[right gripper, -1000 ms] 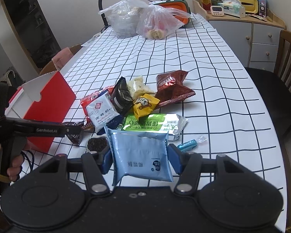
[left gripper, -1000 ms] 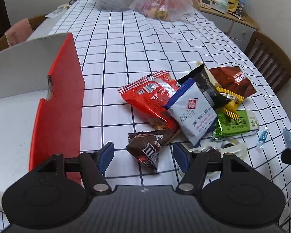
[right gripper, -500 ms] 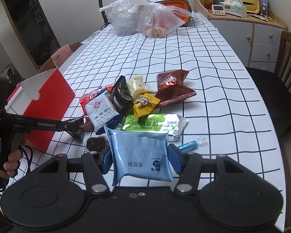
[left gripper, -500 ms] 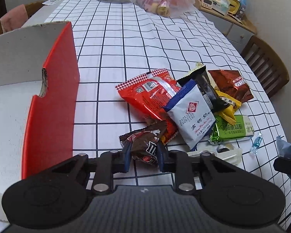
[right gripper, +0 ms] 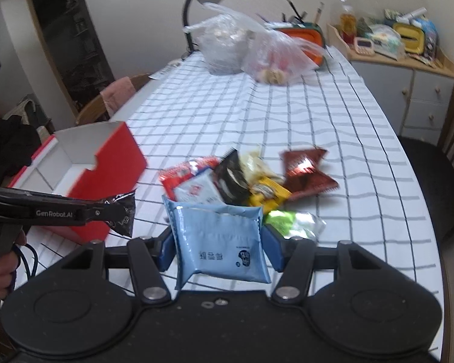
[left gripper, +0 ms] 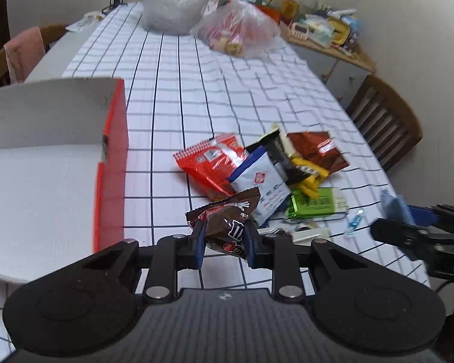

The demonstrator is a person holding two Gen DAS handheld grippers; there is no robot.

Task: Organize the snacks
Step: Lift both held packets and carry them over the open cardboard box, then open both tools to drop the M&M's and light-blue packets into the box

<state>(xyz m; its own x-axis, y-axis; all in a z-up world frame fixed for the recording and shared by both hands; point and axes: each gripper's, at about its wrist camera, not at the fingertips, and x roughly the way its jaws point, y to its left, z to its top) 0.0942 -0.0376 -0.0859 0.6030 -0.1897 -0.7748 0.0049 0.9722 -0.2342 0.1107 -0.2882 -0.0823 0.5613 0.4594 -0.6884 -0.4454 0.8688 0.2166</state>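
On the grid-clothed tabletop (left gripper: 172, 96), we see that the left tool (left gripper: 224, 236), open around the brown candy bag (left gripper: 227, 220) a second ago, has closed on it and lifted it at lower centre toward the red box (left gripper: 113, 163), while the right tool (right gripper: 218, 236) grips the blue packet (right gripper: 221, 242).

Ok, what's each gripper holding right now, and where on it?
Left gripper pinches the brown chocolate packet across its lower part. Right gripper clamps the light blue packet by its two side edges.
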